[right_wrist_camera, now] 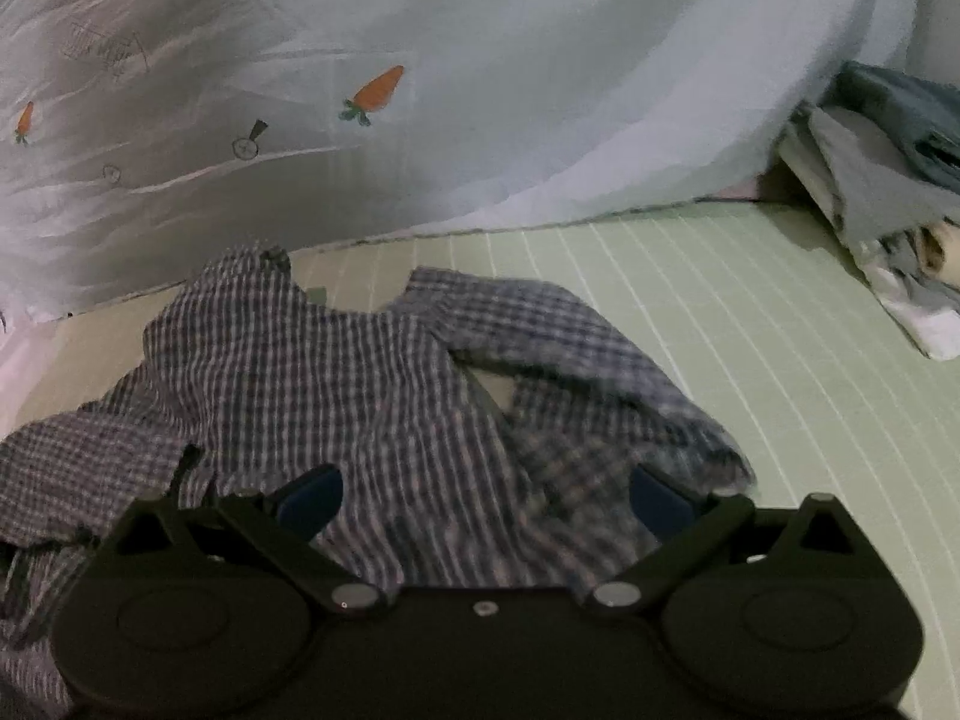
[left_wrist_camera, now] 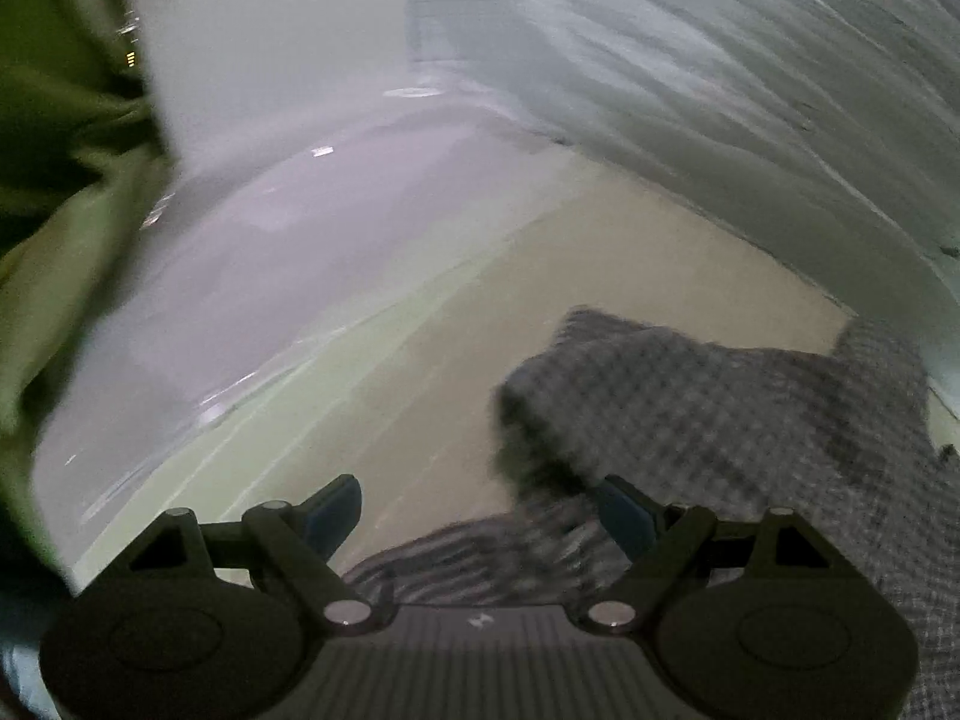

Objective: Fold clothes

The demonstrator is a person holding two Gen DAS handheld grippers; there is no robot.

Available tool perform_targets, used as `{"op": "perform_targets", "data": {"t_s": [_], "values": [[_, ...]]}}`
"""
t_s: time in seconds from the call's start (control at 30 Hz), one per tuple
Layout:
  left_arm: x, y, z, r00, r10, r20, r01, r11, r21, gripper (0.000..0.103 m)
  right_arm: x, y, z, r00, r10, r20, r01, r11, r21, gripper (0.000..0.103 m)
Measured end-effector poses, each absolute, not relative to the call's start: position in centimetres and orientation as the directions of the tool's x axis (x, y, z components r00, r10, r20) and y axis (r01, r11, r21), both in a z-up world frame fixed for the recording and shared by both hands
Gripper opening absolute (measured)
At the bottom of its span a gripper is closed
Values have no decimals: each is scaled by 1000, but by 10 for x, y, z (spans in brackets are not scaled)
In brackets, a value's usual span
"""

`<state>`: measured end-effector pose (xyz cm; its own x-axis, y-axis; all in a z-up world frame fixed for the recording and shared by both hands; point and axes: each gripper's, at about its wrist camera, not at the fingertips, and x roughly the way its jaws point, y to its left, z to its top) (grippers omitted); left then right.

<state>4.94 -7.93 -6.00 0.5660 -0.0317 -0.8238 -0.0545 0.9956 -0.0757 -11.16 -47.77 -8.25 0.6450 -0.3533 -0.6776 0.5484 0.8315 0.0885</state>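
A grey-and-white checked shirt lies crumpled on a pale green striped mat. My right gripper is open, its blue-padded fingers spread wide just above the shirt's near part. In the left wrist view the same shirt lies at the lower right. My left gripper is open, with its right finger at the shirt's edge and a fold of the cloth below between the fingers. Neither gripper holds anything.
A white netting curtain with carrot prints hangs along the far edge of the mat. A pile of blue and grey clothes lies at the far right. A green cloth hangs at the left of the left wrist view.
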Motion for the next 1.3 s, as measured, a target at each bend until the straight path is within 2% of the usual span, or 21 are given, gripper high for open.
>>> {"op": "perform_targets", "data": {"t_s": [0.13,0.27,0.4,0.5,0.57,0.67,0.7,0.73,0.77,0.8,0.83,0.9,0.97,1.1,1.17,1.2,1.23,1.3], "values": [[82,-116,-64,570,-97,-816,66,995,-72,86,-78,-486,-81,666,-332,-668,521,848,97,103],[121,-154,-68,552,-201,-809,175,977,-123,87,-29,-503,-82,671,-305,-676,507,853,119,103],[152,-205,-74,535,-306,-788,330,934,-138,88,23,-512,-82,711,-220,-668,437,883,173,102],[170,-243,-85,494,-384,-780,448,881,-150,88,61,-508,-85,742,-105,-662,329,918,222,99],[179,-265,-95,453,-425,-784,504,847,-168,88,85,-505,-93,746,-23,-665,265,927,265,97],[191,-293,-112,388,-457,-800,559,807,-190,84,117,-501,-113,712,52,-701,214,934,286,83],[195,-300,-119,365,-460,-810,571,797,-195,81,127,-500,-120,692,66,-719,208,936,286,74],[198,-307,-125,344,-458,-820,580,790,-198,69,134,-500,-127,671,81,-737,204,935,289,63],[200,-311,-131,328,-450,-831,579,791,-200,50,140,-500,-134,650,99,-754,201,934,296,58],[203,-313,-136,320,-437,-841,569,798,-198,39,145,-501,-139,633,118,-765,198,931,308,42],[206,-316,-142,316,-424,-849,558,806,-196,16,147,-503,-142,631,141,-763,188,926,327,28],[213,-318,-144,308,-451,-838,542,806,-235,8,150,-506,-141,645,176,-743,154,923,353,12],[220,-322,-135,330,-478,-814,529,808,-260,6,157,-507,-131,668,145,-730,127,944,305,11],[239,-352,-108,429,-477,-767,526,822,-218,8,189,-523,-104,728,51,-684,153,960,234,10],[248,-367,-100,476,-448,-756,504,844,-183,21,206,-531,-93,747,-9,-665,186,963,195,15],[250,-373,-101,496,-411,-765,483,863,-150,23,211,-533,-92,738,-44,-673,207,964,165,35],[249,-374,-100,505,-392,-769,471,872,-136,29,215,-533,-92,721,-78,-688,232,963,134,50],[240,-367,-99,503,-389,-771,463,875,-139,42,215,-535,-91,694,-139,-706,280,956,87,50]]}}
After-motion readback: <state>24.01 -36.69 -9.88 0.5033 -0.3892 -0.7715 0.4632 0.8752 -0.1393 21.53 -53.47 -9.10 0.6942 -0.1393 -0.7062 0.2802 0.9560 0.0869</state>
